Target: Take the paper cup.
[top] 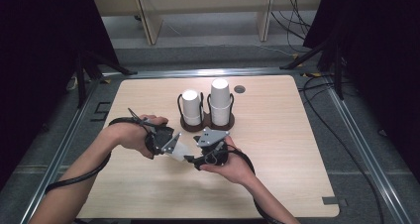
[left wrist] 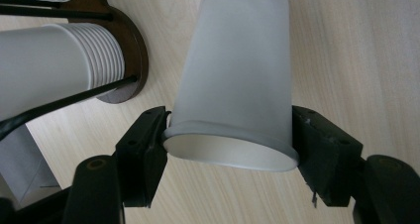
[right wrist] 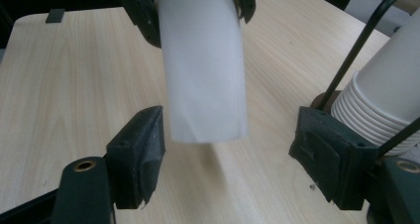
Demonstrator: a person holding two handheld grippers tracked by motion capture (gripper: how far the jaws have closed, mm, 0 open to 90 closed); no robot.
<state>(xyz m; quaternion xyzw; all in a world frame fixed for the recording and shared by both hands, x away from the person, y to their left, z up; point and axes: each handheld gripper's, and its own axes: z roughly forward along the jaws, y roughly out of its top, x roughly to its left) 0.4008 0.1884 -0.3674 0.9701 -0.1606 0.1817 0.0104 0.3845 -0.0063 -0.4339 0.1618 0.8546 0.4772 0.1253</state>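
Observation:
A frosted white paper cup [top: 179, 149] [left wrist: 233, 75] lies level above the wooden table [top: 297, 135], held near its rim by my left gripper [top: 173, 147] [left wrist: 232, 135], whose pads press both sides. My right gripper [top: 190, 159] [right wrist: 230, 127] faces it from the other side. Its jaws stand on either side of the cup's [right wrist: 205, 70] closed bottom end, with a gap at each pad. Nothing is gripped by the right jaws.
Behind the hands, two stacks of white cups [top: 191, 107] [top: 220, 97] stand upside down in dark round wire holders [top: 207, 125]. The nearer stack [left wrist: 49, 70] [right wrist: 386, 90] is close beside both grippers. A small round grommet [top: 239, 89] sits at the table's far edge.

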